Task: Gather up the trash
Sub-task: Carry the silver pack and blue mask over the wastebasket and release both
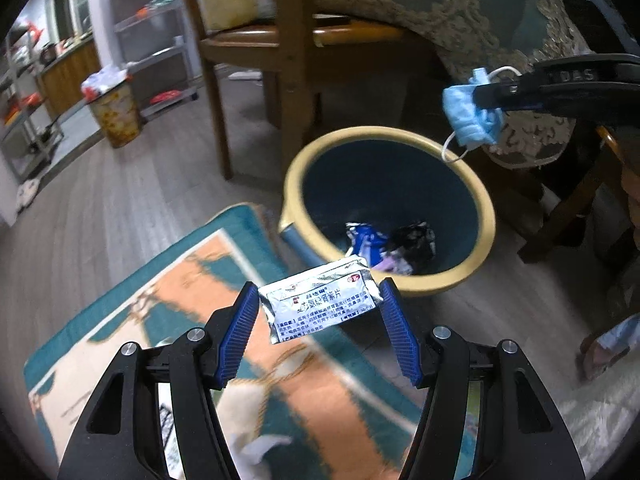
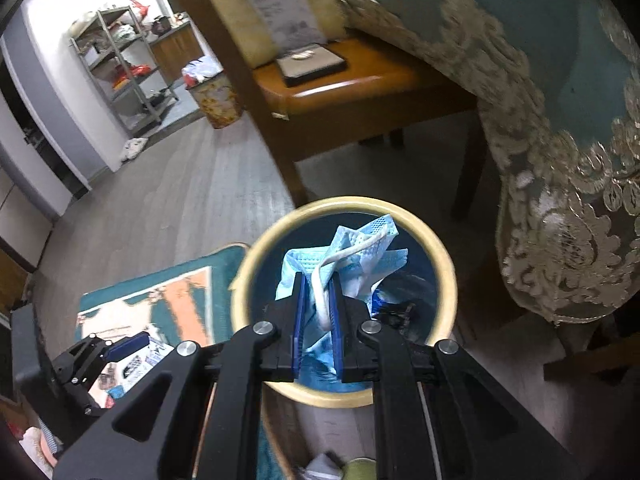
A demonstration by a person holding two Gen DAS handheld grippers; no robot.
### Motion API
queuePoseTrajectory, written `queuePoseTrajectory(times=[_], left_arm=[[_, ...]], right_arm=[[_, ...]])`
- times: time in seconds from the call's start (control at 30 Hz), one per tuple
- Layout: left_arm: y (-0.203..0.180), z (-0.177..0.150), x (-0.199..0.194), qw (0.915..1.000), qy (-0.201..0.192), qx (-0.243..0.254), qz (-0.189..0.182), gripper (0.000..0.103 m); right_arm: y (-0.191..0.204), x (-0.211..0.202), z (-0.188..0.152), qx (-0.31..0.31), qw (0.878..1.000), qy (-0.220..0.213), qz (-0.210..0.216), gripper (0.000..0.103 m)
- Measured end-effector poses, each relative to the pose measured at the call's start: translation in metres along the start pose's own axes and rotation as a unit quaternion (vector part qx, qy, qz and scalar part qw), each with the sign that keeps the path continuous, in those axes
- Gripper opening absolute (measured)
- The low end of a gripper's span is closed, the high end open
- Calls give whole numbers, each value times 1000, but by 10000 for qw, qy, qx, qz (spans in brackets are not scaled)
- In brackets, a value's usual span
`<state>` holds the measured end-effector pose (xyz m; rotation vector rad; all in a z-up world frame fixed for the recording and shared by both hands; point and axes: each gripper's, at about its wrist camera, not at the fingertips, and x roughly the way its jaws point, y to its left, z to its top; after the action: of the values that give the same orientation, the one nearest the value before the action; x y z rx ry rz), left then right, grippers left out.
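A round bin (image 1: 486,204) with a cream rim and dark blue inside stands on the floor, with several wrappers (image 1: 384,246) at its bottom. My left gripper (image 1: 320,304) holds a silver medicine sachet (image 1: 320,300) by its side edges, just short of the bin's near rim. My right gripper (image 2: 318,292) is shut on a crumpled blue face mask (image 2: 352,248) and holds it above the bin (image 2: 448,280). The mask (image 1: 470,114) and right gripper also show in the left wrist view, over the bin's far rim. The left gripper (image 2: 120,348) shows at lower left in the right wrist view.
A teal and orange rug (image 1: 140,308) lies beside the bin, with a white tissue (image 1: 256,452) on it. A wooden chair (image 2: 360,92) and a table with a lace-trimmed teal cloth (image 2: 560,128) stand behind the bin. A patterned bin (image 1: 114,114) and metal shelves (image 2: 116,68) stand farther off.
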<state>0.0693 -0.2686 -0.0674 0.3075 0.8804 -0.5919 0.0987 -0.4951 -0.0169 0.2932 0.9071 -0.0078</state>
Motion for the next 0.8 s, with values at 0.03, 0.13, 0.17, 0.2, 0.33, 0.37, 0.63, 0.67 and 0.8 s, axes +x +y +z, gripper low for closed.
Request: queuePoseTrajectory(times=[0.03, 0.13, 0.17, 0.2, 0.33, 0.37, 0.63, 0.67, 0.8], left_arm=[[-4, 2, 2, 10000, -5, 40, -20, 63], [-17, 9, 13, 9998, 1, 143, -113, 63], [-21, 11, 18, 9997, 13, 183, -141, 63], [-23, 13, 21, 9996, 19, 208, -167, 63], [-32, 26, 38, 9991, 66, 276, -322, 63], [-34, 29, 42, 9989, 74, 341, -323, 63], [-41, 47, 73, 9959, 142, 840, -304, 64], [-41, 48, 76, 9955, 133, 880, -339, 64], [-36, 44, 79, 9953, 137, 899, -322, 73]], right_arm=[[-6, 3, 0, 40, 10000, 28, -38, 11], [-25, 14, 1, 140, 9997, 115, -175, 11], [-30, 17, 1, 173, 9995, 146, -213, 11], [-37, 22, 0, 242, 9992, 195, -232, 11], [-50, 36, -3, 297, 9984, 364, -306, 11], [-52, 41, -4, 305, 9981, 422, -326, 11], [-49, 66, -2, 344, 9973, 629, -138, 11], [-46, 67, -2, 328, 9975, 618, -96, 11], [-35, 68, 3, 289, 9980, 565, 70, 11]])
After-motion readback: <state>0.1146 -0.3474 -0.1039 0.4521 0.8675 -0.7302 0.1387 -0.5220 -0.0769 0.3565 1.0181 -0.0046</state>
